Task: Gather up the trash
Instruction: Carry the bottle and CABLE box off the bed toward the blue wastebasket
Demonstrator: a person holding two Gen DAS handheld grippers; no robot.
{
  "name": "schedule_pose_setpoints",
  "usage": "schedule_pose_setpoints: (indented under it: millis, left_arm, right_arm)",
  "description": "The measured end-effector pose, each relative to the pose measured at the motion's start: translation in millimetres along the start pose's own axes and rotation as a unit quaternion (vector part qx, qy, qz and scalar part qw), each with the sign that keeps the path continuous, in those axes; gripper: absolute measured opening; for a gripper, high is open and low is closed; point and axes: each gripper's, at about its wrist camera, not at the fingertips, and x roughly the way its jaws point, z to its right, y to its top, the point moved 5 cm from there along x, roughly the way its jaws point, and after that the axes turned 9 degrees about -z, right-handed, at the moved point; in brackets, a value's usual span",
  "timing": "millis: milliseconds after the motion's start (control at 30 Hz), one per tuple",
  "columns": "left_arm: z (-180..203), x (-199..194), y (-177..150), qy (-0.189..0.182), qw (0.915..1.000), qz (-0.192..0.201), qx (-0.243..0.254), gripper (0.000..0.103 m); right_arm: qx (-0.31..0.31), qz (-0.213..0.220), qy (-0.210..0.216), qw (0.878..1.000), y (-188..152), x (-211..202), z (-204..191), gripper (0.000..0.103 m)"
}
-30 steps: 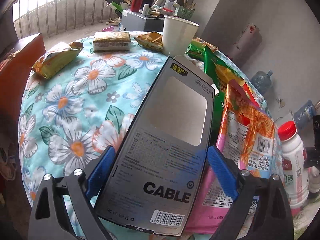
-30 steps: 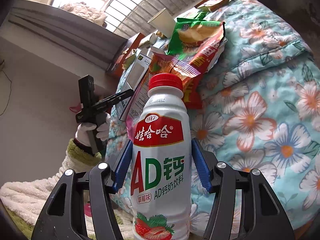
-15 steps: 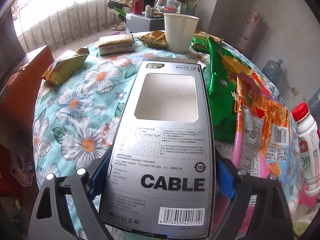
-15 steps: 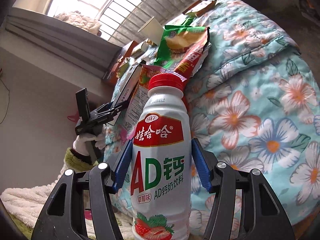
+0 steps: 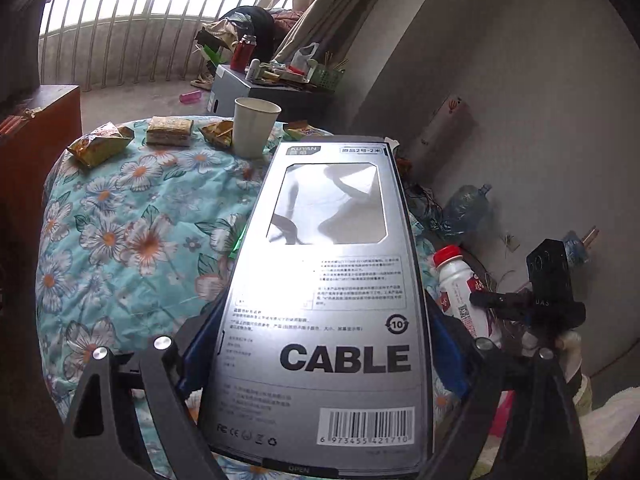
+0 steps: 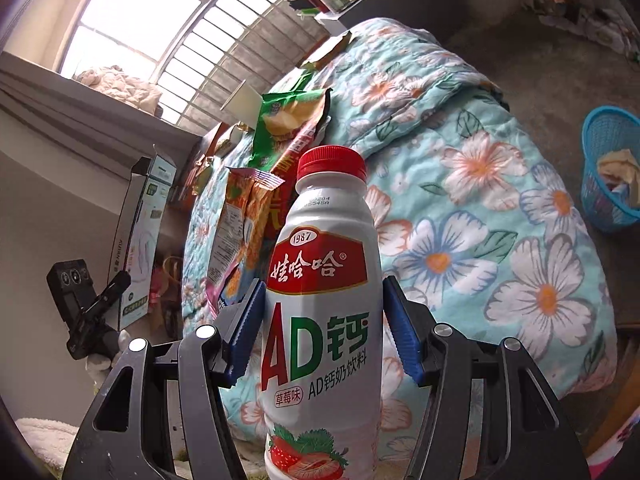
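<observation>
Above the flowered quilt, your left gripper clamps the cable box, right gripper the milk bottle; carry both level to the blue basket.

Cable box – silver-grey face, black "CABLE" lettering, black-and-white barcode, clear window. Bottle – white body, red cap, red label band with white characters, red-and-green "AD", strawberry print at the base. Quilt – turquoise with white flowers, orange centres, green leaves. Snack bags: one green, one orange. Paper cup white. Basket blue mesh. Pads on the jaws blue, frames black.
</observation>
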Motion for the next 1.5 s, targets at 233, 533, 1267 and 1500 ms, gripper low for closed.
schedule_pose_setpoints:
  millis: [233,533,1267,1500]
  left_arm:
    - [47,81,-46,0.030,0.9953,-0.089,0.022,0.088]
    - [61,98,-49,0.079,0.9908,-0.096,0.053,0.092]
    - [100,144,-41,0.070,0.9817,-0.143,0.105,0.093]
    - [109,160,-53,0.087,0.9755,-0.156,0.128,0.093]
  right_arm:
    - [0.037,0.005,-0.009,0.999,-12,-4,22,0.056]
    - [0.037,0.001,-0.018,0.999,-15,-4,28,0.056]
    - [0.047,0.003,-0.011,0.999,-16,-16,44,0.056]
    - [0.064,0.011,-0.024,0.998,-18,-34,62,0.056]
